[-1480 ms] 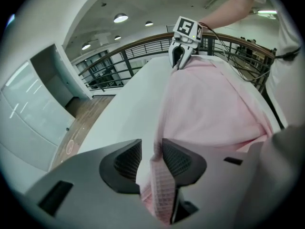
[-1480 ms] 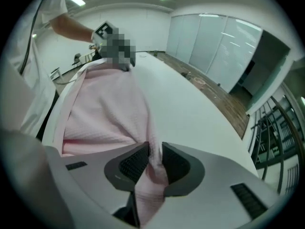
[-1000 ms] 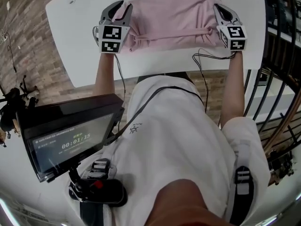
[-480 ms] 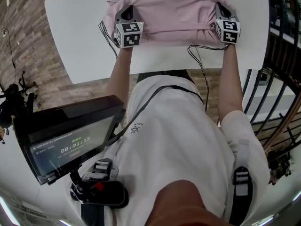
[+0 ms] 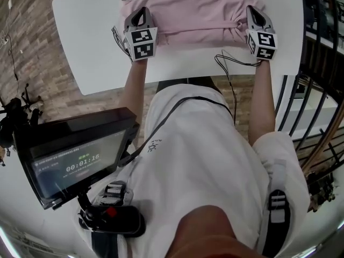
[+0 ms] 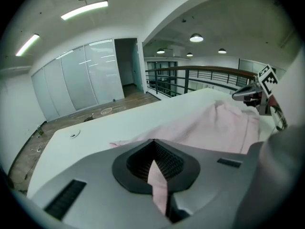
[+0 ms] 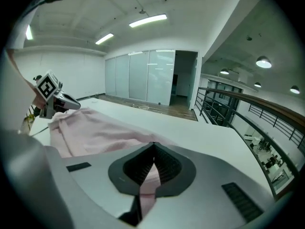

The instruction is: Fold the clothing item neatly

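A pink garment (image 5: 196, 15) lies bunched in a wide band across the far part of the white table (image 5: 97, 52). My left gripper (image 5: 138, 16) sits at its near left corner, shut on a fold of pink cloth (image 6: 157, 185) that shows between the pads. My right gripper (image 5: 252, 14) holds the near right corner, shut on pink cloth (image 7: 148, 185). In the left gripper view the garment (image 6: 214, 128) stretches toward the right gripper (image 6: 252, 94). In the right gripper view the garment (image 7: 95, 132) runs toward the left gripper (image 7: 52, 99).
Black cables (image 5: 228, 63) trail over the table's near edge by both hands. A dark screen (image 5: 75, 155) hangs at the person's left side. A metal railing (image 5: 322, 90) runs past the table's right end. Brick-patterned floor (image 5: 32, 47) lies to the left.
The left gripper, open beside the garment's left edge a second ago, has moved right onto the cloth and shut on it. The right gripper has stayed shut at the right corner.
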A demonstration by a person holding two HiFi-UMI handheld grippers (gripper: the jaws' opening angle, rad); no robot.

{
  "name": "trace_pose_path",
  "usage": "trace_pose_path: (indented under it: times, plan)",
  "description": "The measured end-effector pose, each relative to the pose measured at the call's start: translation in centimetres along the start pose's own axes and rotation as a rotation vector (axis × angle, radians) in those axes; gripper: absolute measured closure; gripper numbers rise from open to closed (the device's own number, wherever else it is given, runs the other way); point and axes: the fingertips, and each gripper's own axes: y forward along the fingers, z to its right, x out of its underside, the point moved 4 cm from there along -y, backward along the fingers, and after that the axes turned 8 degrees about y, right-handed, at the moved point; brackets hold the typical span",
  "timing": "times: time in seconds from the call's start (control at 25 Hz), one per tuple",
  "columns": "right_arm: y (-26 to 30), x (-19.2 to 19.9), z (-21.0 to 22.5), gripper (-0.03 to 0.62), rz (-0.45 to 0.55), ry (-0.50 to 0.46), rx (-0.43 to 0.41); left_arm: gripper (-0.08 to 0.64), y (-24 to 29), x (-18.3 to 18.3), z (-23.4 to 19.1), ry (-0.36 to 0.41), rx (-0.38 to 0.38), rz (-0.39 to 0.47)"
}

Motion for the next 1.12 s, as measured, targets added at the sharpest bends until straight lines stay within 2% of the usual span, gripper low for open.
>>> trace_pose_path:
  times: [0.16, 0.28, 0.4, 0.48, 0.56, 0.72, 0.8, 0.92, 1.0, 1.12]
  plan:
    - [-3.4, 1.2, -3.5, 0.589, 0.027, 0.063, -0.063, 0.557, -3.4, -0.5, 2.7, -0.050, 0.066, 0.058]
    - [-4.1, 3.1, -6.2, 0.589, 0.009, 0.089, -0.102, 0.557, -4.2, 1.0, 5.8, -0.061, 0.131, 0.039]
    - [-3.0, 5.3, -8.5, 0.590, -0.054, 0.023, -0.126, 0.557, -3.1, 4.0, 8.0, -0.033, 0.141, -0.020]
    - [-2.0, 6.8, -8.3, 0.589, -0.118, -0.060, -0.081, 0.557, -1.7, 6.5, 8.0, -0.023, 0.118, -0.059]
    - [-1.3, 8.3, -6.7, 0.589, -0.158, -0.090, -0.015, 0.557, -0.9, 7.5, 7.3, -0.012, 0.099, -0.064]
    - [-0.5, 9.0, -5.0, 0.590, -0.158, 0.012, -0.001, 0.558, -0.9, 7.9, 5.6, -0.053, 0.097, -0.076]
    - [0.2, 9.2, -4.8, 0.589, -0.145, 0.084, -0.042, 0.557, -0.6, 7.8, 5.3, -0.064, 0.110, -0.072]
    - [-1.0, 8.0, -4.4, 0.589, -0.098, 0.108, -0.109, 0.557, -2.0, 7.1, 4.4, -0.102, 0.089, -0.039]
    - [-2.3, 7.5, -2.4, 0.589, -0.066, 0.135, -0.049, 0.557, -3.0, 7.3, 3.2, -0.128, 0.052, -0.021]
    - [-2.1, 8.8, 0.7, 0.589, -0.123, 0.124, 0.084, 0.557, -2.3, 8.6, 1.1, -0.161, -0.006, -0.057]
